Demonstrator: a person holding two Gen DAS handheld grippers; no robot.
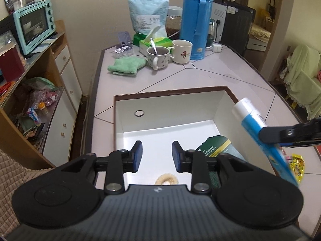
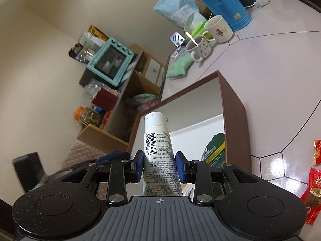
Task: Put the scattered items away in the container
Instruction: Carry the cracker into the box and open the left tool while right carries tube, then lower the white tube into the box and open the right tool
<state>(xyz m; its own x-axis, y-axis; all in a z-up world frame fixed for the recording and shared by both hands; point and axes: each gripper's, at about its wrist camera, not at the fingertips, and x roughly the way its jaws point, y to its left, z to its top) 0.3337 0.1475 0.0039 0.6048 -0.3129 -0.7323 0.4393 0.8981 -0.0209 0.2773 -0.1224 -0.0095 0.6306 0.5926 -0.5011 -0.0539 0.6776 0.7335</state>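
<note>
A box [image 1: 118, 120] with a brown rim and white inside stands on the tiled table. Inside lie a green packet [image 1: 215, 146] and a beige ring-shaped item [image 1: 166, 178]. My left gripper [image 1: 157, 156] hovers open over the box's near part, with nothing between its pads. My right gripper [image 2: 159, 160] is shut on a white-and-blue tube [image 2: 158, 152], cap forward. In the left wrist view the tube [image 1: 254, 124] slants above the box's right wall, held by the right gripper [image 1: 266, 138]. The right wrist view shows the box [image 2: 234, 120] and the green packet [image 2: 215, 148] just beyond the tube.
A yellow packet [image 1: 297, 164] and red packets [image 2: 313, 192] lie on the table right of the box. At the far end stand a blue thermos [image 1: 195, 20], two mugs [image 1: 158, 57], a green cloth [image 1: 126, 65] and a tissue box [image 1: 155, 44]. A shelf with a toaster oven [image 1: 34, 24] is on the left.
</note>
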